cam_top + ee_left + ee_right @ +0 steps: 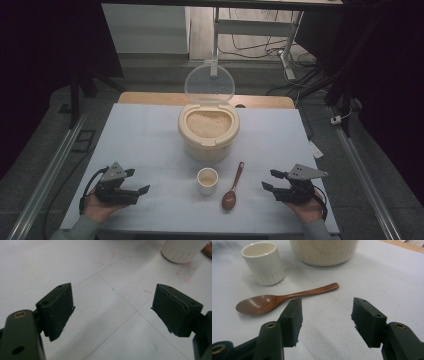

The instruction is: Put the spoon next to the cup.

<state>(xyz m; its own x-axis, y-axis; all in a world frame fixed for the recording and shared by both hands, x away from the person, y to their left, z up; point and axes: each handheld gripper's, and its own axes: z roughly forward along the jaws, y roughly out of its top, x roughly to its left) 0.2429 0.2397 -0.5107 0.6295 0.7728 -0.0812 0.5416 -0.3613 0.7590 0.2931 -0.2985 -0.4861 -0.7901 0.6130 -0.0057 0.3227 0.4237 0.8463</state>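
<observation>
A cream container [208, 134] full of pale grains stands mid-table with its clear lid [209, 83] tipped up behind it. In front of it sit a small white cup [207, 180] and a brown wooden spoon [233, 187], bowl end nearest me. My left gripper [137, 181] rests open near the table's front left; the cup's base [183, 250] lies at the upper right of the left gripper view. My right gripper [270, 180] is open at the front right, with nothing between its jaws. In the right gripper view the spoon [282, 298] lies just past my right gripper [325, 315], and the cup [263, 263] and container [323, 251] lie farther off.
The table [150, 135] has a pale sheet over it with faint grid lines and red marks [185, 277]. A wooden strip [150, 97] runs along its far edge. Metal rails [47, 177] flank both sides, and cables [260, 47] lie on the floor beyond.
</observation>
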